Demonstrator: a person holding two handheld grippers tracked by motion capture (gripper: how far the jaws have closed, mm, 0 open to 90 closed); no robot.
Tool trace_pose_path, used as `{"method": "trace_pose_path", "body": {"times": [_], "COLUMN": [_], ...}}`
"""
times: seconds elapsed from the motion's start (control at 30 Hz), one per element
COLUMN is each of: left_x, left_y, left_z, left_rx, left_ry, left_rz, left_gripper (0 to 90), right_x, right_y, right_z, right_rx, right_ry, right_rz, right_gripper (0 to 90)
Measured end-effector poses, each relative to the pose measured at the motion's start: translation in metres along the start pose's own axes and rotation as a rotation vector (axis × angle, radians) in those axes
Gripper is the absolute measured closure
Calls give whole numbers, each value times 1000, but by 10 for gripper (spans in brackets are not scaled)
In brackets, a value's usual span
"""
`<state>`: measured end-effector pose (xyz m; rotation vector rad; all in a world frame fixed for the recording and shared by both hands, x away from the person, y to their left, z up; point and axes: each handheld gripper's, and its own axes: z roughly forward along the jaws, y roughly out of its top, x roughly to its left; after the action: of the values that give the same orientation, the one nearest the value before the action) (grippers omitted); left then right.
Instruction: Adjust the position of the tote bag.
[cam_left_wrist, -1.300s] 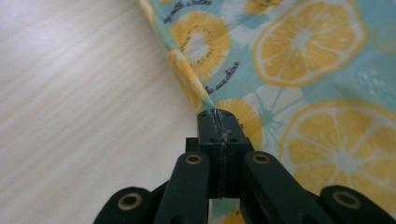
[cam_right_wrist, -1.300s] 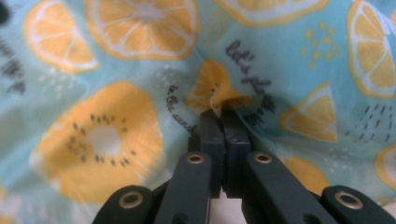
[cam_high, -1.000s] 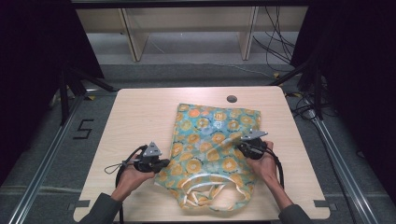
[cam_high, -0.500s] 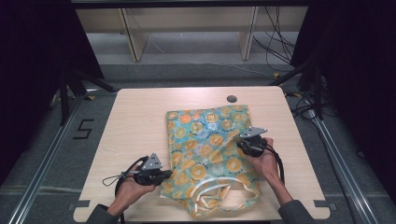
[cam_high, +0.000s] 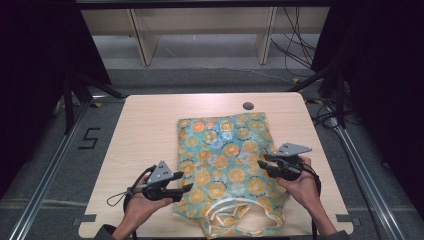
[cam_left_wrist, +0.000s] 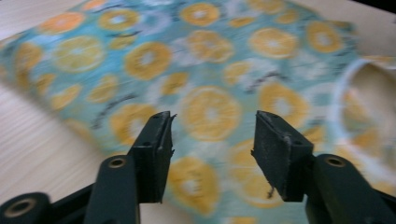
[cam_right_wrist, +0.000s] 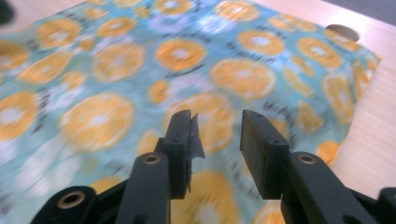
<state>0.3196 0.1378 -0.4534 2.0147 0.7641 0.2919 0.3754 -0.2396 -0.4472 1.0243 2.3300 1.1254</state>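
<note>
A teal cloth bag (cam_high: 225, 150) printed with orange slices lies flat on the wooden table (cam_high: 145, 130), its white handles (cam_high: 240, 217) at the near edge. My left gripper (cam_high: 187, 188) hovers at the bag's near left edge. Its jaws have just been opening and stand apart with nothing between them; the left gripper view has the bag (cam_left_wrist: 205, 56) beyond my left gripper (cam_left_wrist: 212, 135). My right gripper (cam_high: 264, 165) sits over the bag's right edge. Its jaws have also just been opening, and the bag (cam_right_wrist: 116, 60) shows in the empty gap of my right gripper (cam_right_wrist: 217, 135).
A dark round hole (cam_high: 248, 106) lies in the tabletop just beyond the bag's far edge, and it shows as the hole (cam_right_wrist: 342, 31) in the right gripper view. Bare wood lies left of the bag. Black frame rails and cables flank the table.
The bag has been drawn toward the near edge and now lies straighter. Both grippers, shut on its side edges before, have opened, let go and lifted slightly.
</note>
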Motion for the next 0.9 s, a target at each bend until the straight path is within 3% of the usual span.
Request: {"method": "trace_pose_path", "body": {"times": [0.03, 0.07, 0.1, 0.13, 0.17, 0.27, 0.33, 0.5, 0.53, 0.57, 0.6, 0.63, 0.7, 0.73, 0.8, 0.9], "left_x": [-8, -14, -21, -27, -33, -39, -45, -55, -56, -57, -57, -56, -52, -50, -43, -35], "left_y": [2, 3, 3, 4, 4, 1, -2, -3, -3, -3, -3, -5, -8, -10, -11, -7], "left_z": [1, 3, 5, 6, 10, 15, 22, 30, 33, 36, 36, 40, 46, 49, 53, 53], "left_rx": [4, 18, 21, 32, 57, 78, 106, 137, 162, 172, 172, 176, 170, 156, 148, 152], "left_ry": [-19, -40, -76, -84, -96, -104, -131, -128, -105, -95, -95, -82, -99, -107, -119, -74], "left_rz": [1, 9, -7, -5, 21, 18, 26, 45, 86, 128, 128, 178, 237, 239, 234, 277], "left_gripper": [404, 377, 351, 327, 303, 289, 289, 289, 295, 323, 394, 503, 711, 711, 880, 895], "right_x": [1, 3, 4, 7, 7, 8, 10, 13, 13, 15, 15, 17, 19, 19, 21, 18], "right_y": [-3, -6, -9, -12, -15, -17, -18, -21, -21, -22, -22, -23, -24, -24, -25, -28], "right_z": [-2, -4, -5, -7, -10, -11, -12, -14, -14, -13, -14, -14, -15, -15, -16, -19], "right_rx": [0, 11, 10, 29, 25, 16, 16, 23, 28, 20, 29, 34, 36, 36, 31, 34], "right_ry": [8, 17, 20, 24, 34, 30, 29, 45, 48, 43, 47, 54, 59, 59, 61, 62], "right_rz": [-21, -7, -18, 5, -8, -13, -20, -6, -11, -4, -16, 0, -2, -2, 2, -12], "right_gripper": [622, 616, 612, 604, 596, 589, 579, 552, 549, 545, 541, 540, 541, 541, 542, 548]}}
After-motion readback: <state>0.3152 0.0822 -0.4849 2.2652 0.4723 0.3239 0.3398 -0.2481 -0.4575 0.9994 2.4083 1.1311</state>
